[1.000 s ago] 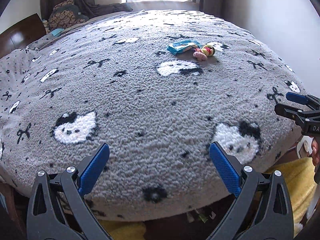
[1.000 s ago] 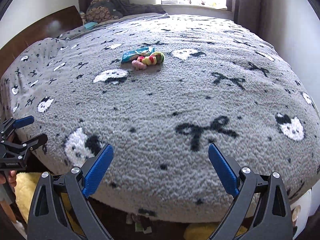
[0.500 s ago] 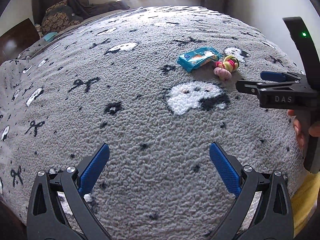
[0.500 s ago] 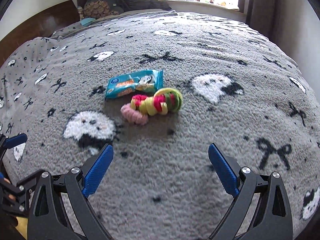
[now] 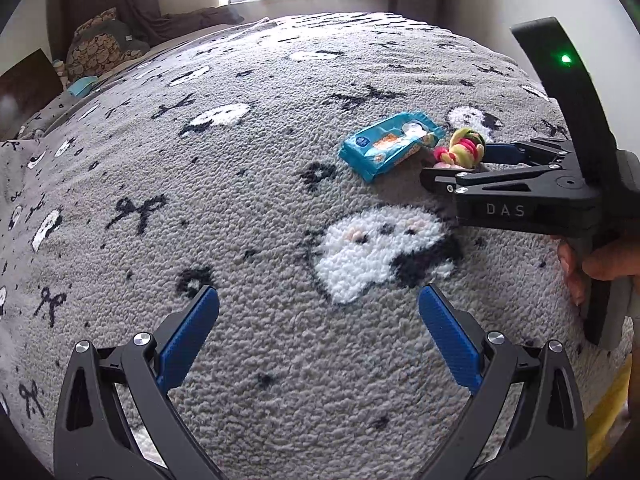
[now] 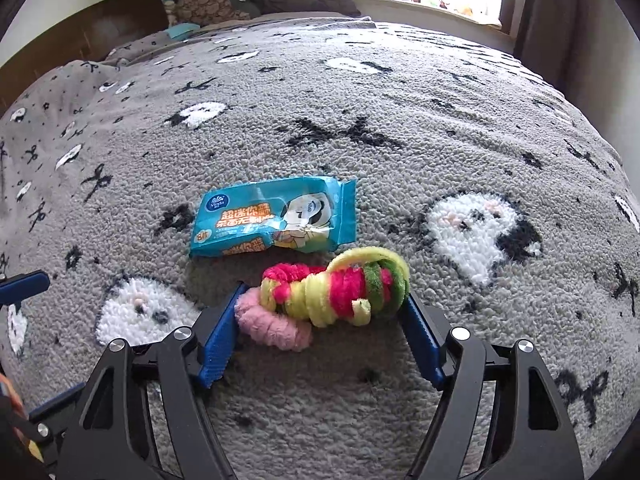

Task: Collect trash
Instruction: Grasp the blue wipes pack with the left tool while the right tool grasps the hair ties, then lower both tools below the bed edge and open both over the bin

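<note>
Right gripper point(image 6: 322, 320): jaws wide, straddling the fuzzy pipe-cleaner bundle point(image 6: 332, 294) on the grey blanket point(image 6: 360, 92); left pad touches its pink end, right pad sits just beside the green end. Blue wet-wipe packet point(image 6: 276, 218) lies at 11 o'clock of the bundle, just beside it. Left gripper point(image 5: 320, 326): jaws wide, empty, over the blanket, packet point(image 5: 390, 144) at its 1 o'clock.
</note>
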`<state>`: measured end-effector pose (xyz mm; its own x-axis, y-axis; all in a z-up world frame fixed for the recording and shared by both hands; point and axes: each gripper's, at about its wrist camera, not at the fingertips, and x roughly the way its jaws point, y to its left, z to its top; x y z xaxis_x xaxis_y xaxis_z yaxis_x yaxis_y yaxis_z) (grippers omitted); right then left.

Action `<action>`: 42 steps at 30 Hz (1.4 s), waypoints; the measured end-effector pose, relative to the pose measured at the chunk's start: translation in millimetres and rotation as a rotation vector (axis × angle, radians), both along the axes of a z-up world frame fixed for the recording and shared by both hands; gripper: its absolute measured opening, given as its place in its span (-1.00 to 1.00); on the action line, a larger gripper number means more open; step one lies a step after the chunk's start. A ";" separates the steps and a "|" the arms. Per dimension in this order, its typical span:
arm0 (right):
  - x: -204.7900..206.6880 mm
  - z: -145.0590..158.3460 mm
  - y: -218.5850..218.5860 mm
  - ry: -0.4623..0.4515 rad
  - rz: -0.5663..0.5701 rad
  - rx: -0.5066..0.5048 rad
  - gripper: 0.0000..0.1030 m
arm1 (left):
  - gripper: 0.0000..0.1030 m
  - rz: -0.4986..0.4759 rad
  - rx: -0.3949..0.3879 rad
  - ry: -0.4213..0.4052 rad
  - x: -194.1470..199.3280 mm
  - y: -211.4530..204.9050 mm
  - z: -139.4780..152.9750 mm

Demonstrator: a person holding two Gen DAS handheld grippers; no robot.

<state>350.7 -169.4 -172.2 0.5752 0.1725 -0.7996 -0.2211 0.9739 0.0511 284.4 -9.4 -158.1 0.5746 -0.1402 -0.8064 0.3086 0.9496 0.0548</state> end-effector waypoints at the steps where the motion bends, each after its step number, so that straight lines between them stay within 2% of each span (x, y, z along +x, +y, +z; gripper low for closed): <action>1: 0.9 0.3 -1.2 -0.005 -0.002 -0.003 0.42 | 0.84 -0.003 -0.004 -0.002 4.5 -3.4 0.5; 7: -6.4 19.0 -44.7 -0.037 -0.086 0.005 0.42 | 0.84 -0.036 -0.024 0.003 41.0 -32.3 -0.3; 13: -10.0 23.2 -76.7 -0.008 -0.056 0.053 0.42 | 0.83 -0.122 -0.020 -0.004 80.5 -68.3 -8.2; 16: -13.4 23.1 -86.6 -0.007 -0.049 0.054 0.42 | 0.73 -0.122 -0.018 0.013 102.6 -78.6 -15.4; 18: -15.0 22.4 -88.6 -0.009 -0.048 0.049 0.42 | 0.64 -0.122 -0.045 0.040 116.0 -82.5 -20.6; 20: -14.8 20.3 -91.1 -0.009 -0.055 0.042 0.43 | 0.41 -0.113 -0.054 0.048 122.6 -84.9 -23.7; 21: -14.5 18.7 -92.4 -0.008 -0.060 0.041 0.43 | 0.33 -0.121 -0.048 0.041 122.4 -87.6 -23.7; 22: -14.0 17.2 -93.0 -0.005 -0.065 0.037 0.43 | 0.12 -0.129 -0.043 0.035 120.8 -89.8 -22.7; 23: -14.8 16.4 -92.6 -0.005 -0.068 0.033 0.43 | 0.00 -0.139 -0.043 0.032 118.6 -92.0 -21.2; 26: -17.4 14.3 -93.6 -0.005 -0.078 0.022 0.43 | -0.16 -0.143 -0.018 0.026 108.9 -96.3 -17.5; 33: -42.3 25.4 -93.4 -0.034 -0.084 0.002 0.42 | -0.23 -0.132 -0.035 0.027 71.5 -86.2 1.0; 42: -98.1 72.0 -88.1 -0.113 -0.080 -0.001 0.42 | -0.23 -0.131 -0.043 -0.098 -1.2 -74.0 74.3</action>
<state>252.6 -257.5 -100.2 0.6733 0.1220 -0.7293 -0.1470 0.9887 0.0297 283.2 -83.4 -83.8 0.6249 -0.2522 -0.7389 0.4247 0.9039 0.0506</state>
